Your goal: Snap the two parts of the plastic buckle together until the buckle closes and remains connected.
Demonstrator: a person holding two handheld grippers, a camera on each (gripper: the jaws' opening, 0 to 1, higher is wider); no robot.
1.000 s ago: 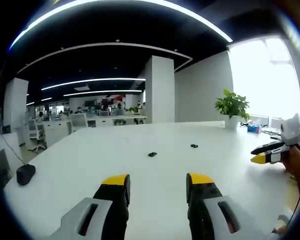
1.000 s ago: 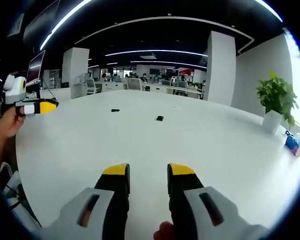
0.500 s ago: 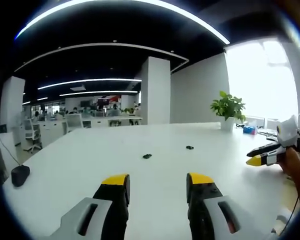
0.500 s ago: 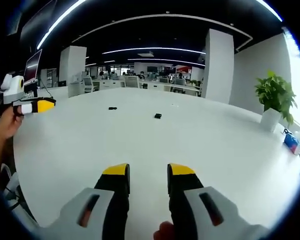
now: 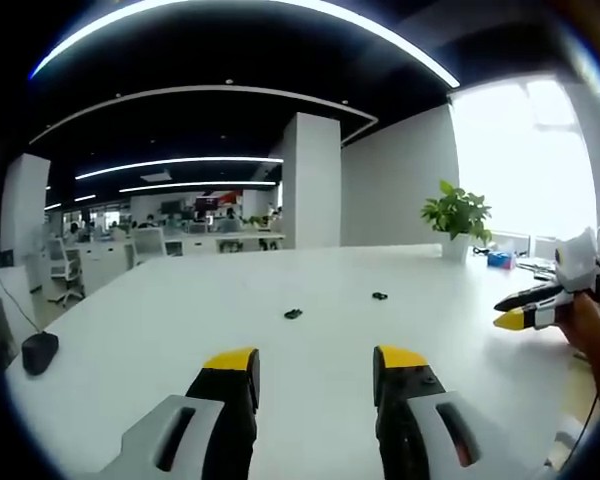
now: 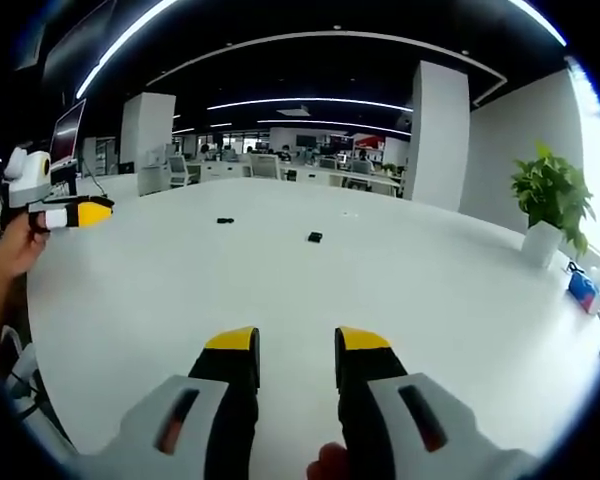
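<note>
The left gripper hangs low over the white table, jaws apart and empty; the right gripper likewise has its jaws parted on nothing. Well ahead of both lie the two buckle parts, small dark pieces set apart: the nearer part and the farther part. Over the last second both views have barely shifted, so the approach has scarcely begun. Beyond stands a potted plant.

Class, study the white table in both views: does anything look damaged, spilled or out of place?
Nothing stands out. The two black buckle parts lie apart, unjoined, on the white table. Both claws, left and right, hover open and empty. A potted plant stands upright at the far edge.
</note>
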